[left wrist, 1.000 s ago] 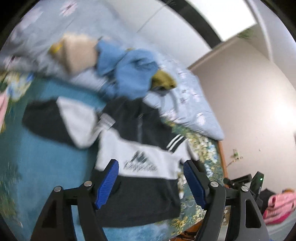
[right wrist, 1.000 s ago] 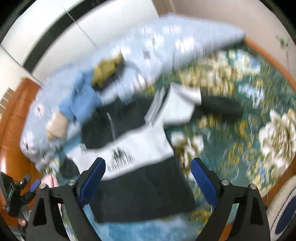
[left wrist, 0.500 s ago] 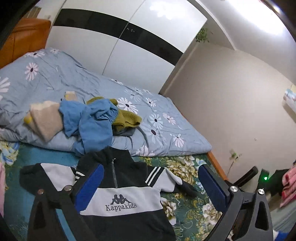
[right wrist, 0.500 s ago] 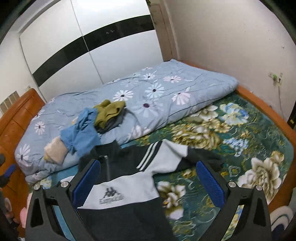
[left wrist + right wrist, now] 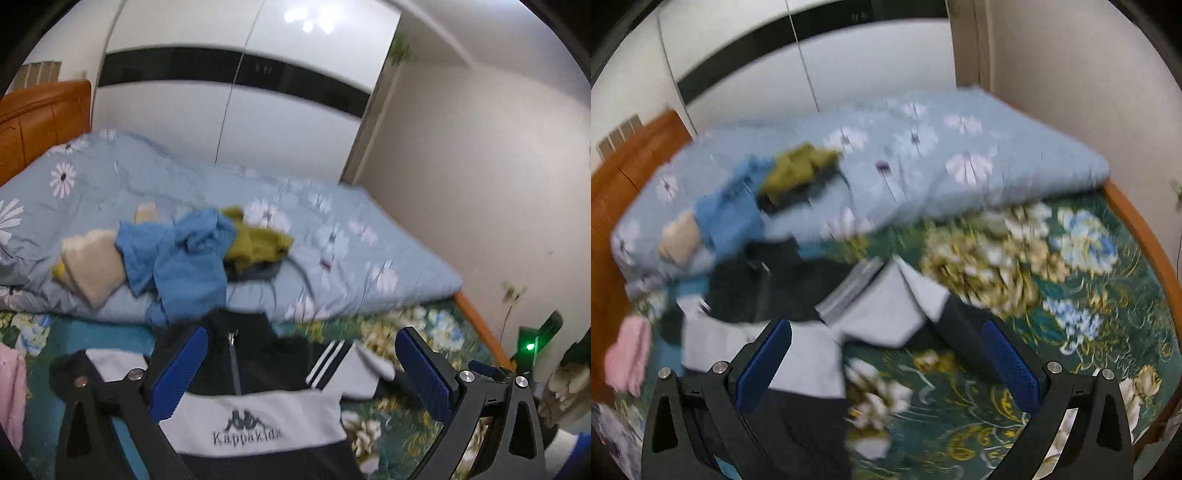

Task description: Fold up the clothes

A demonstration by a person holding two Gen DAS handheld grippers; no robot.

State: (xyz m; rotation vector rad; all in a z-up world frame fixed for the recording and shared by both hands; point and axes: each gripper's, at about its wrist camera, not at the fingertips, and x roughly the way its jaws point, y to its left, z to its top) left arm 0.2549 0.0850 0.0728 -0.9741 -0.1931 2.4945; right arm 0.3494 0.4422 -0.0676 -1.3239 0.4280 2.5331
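A black and white Kappa Kids jacket [image 5: 255,417] lies spread flat, front up, on the floral bedspread [image 5: 417,332], sleeves out to both sides. My left gripper [image 5: 299,369] is open and empty, hovering above the jacket's chest and collar. My right gripper [image 5: 886,362] is open and empty, above the jacket's white and black right sleeve [image 5: 886,314]. The jacket [image 5: 798,369] shows blurred in the right wrist view.
A blue flowered duvet [image 5: 332,236] lies folded behind the jacket with a blue garment [image 5: 184,258], an olive one [image 5: 258,243] and a beige one [image 5: 92,266] piled on it. A pink garment [image 5: 628,354] lies at the left. Orange bed frame [image 5: 1137,229], wardrobe doors behind.
Both grippers have swung from a steep look down at the jacket to a level view, then moved in lower and closer; the right one has shifted toward the right sleeve. Both stay open.
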